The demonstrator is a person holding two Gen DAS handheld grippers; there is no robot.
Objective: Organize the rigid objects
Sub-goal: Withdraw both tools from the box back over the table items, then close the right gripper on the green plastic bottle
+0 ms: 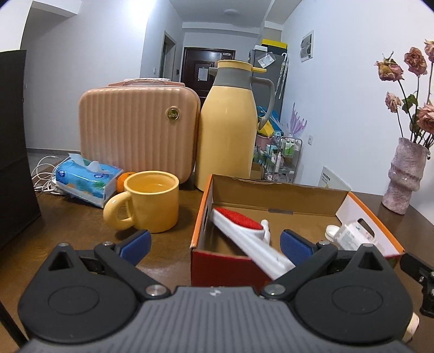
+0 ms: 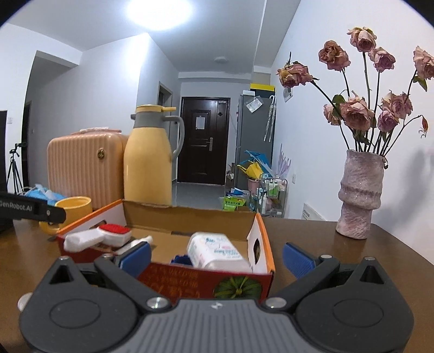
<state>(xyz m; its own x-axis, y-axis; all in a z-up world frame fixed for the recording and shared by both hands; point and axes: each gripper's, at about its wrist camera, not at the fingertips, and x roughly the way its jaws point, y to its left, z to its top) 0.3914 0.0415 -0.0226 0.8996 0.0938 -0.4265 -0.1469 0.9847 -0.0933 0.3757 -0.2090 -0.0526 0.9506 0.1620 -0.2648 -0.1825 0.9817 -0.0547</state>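
Cardboard box (image 1: 206, 195) is already holding your lint brush (image 1: 238, 221) and white bottle (image 2: 214, 251), while both claws (image 1: 214, 244) (image 2: 217, 256) are hovering spread and empty, leaving perhaps the yellow mug (image 1: 152, 201) on the worktop (image 1: 81, 217).

white walls (image 2: 108, 89), dark door (image 2: 204, 141), ceiling light (image 2: 158, 12)

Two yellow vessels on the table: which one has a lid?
The tall yellow thermos jug by the pink case; the squat yellow mug in front is open-topped.

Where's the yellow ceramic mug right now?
The yellow ceramic mug stands on the table left of the cardboard box, before the pink case.
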